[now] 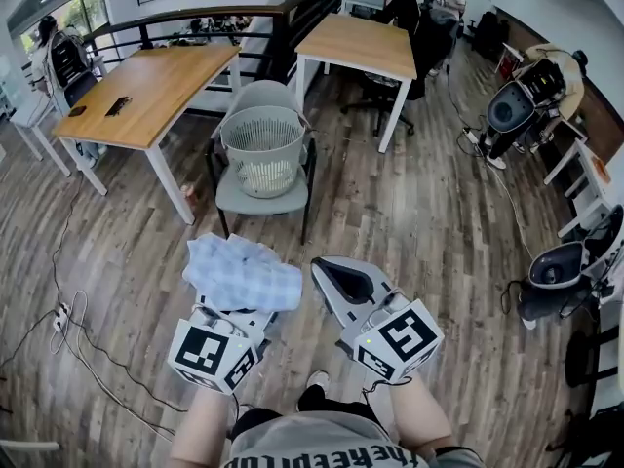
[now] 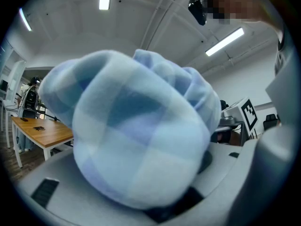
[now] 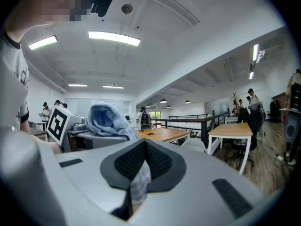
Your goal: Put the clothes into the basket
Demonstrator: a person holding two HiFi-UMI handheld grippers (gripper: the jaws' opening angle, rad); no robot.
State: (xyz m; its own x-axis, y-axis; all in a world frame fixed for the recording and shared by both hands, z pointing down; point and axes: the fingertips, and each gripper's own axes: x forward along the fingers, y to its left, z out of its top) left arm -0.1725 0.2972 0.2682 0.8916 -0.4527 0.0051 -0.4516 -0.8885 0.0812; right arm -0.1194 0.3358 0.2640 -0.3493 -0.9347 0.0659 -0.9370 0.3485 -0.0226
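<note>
Cloth [image 1: 244, 273] bunched in left gripper [image 1: 237, 308], corner in right gripper [image 1: 322, 271].

Holding both grippers out in front, side by side, pointing pretty much level and away from the body. Clamping the left gripper [image 1: 239, 310] around a fat wad of cloth [image 1: 244, 271], jaws standing wide with the bundle filling the whole gap. Pinching just a thin sliver of cloth with the right gripper [image 1: 330, 279], pads pressing almost together on it. Reaching in from the bottom of the head view with the left forearm [image 1: 200, 427] and right forearm [image 1: 419, 417], both bare, angling slightly toward each other, marker cubes [image 1: 210, 354] facing up.
</note>
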